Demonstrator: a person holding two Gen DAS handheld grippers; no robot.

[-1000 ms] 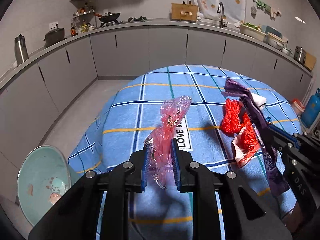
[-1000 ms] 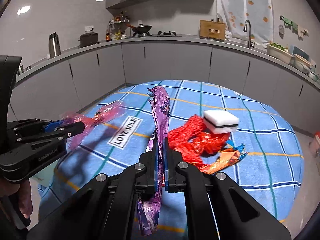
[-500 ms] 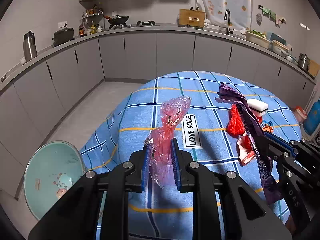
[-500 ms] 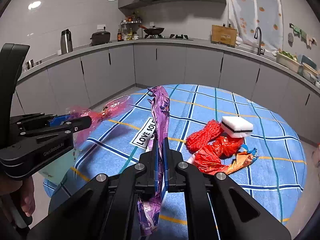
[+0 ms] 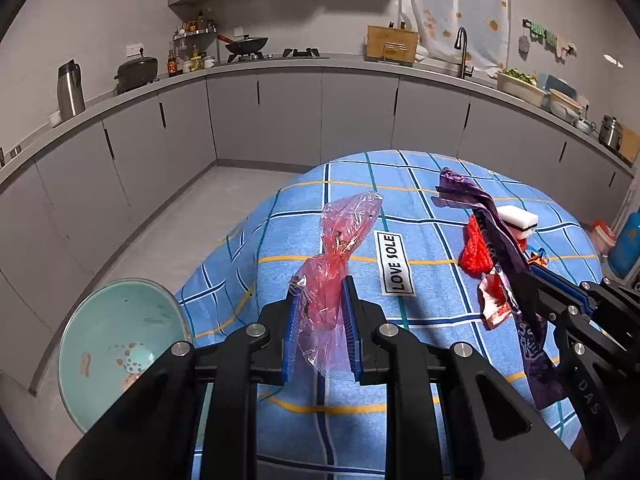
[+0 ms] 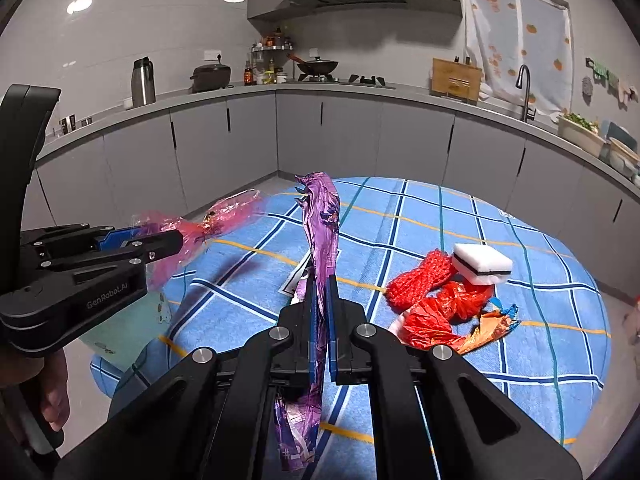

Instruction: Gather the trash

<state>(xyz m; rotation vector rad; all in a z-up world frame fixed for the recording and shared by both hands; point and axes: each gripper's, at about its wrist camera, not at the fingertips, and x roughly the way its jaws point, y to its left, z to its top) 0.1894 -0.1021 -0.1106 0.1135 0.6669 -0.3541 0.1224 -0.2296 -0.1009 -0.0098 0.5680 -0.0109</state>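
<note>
Item 1. Left gripper [image 5: 320, 320], black frame with blue pads, clenched on a crumpled translucent pink plastic bag [image 5: 340, 256]. The bag is pinched near its middle; its upper end stands up past the fingertips, its lower end hangs below the pads, clear of the table. It is held aloft, presumably for carrying to a bin.

Item 2. Right gripper [image 6: 320, 320], same make, jaws fully closed on a long purple foil wrapper [image 6: 320, 240]. The strip is thin, so the pads nearly meet; it is gripped about mid-length, with one end rising above the jaws and the other dangling beneath them.

Item 3. Round table under a blue checked tablecloth [image 6: 460, 216] with yellow and teal lines and a "LOVE SOLE" label [image 5: 394, 262].

Item 4. Trash not yet collected, in a loose heap on the cloth: red mesh netting [image 6: 420, 280], crumpled red plastic [image 6: 440, 312], an orange-and-blue foil scrap [image 6: 492, 322]. A white sponge block with a dark middle layer [image 6: 482, 264] rests on the red pile.

Item 5. Pale green round bin [image 5: 116, 344], open-topped, on the floor beside the table's left edge, a few scraps already inside. Judged the destination: both grippers are loaded and lie on that side.

Item 6. A person's hand [image 6: 48, 392] on the left gripper's handle.
</note>
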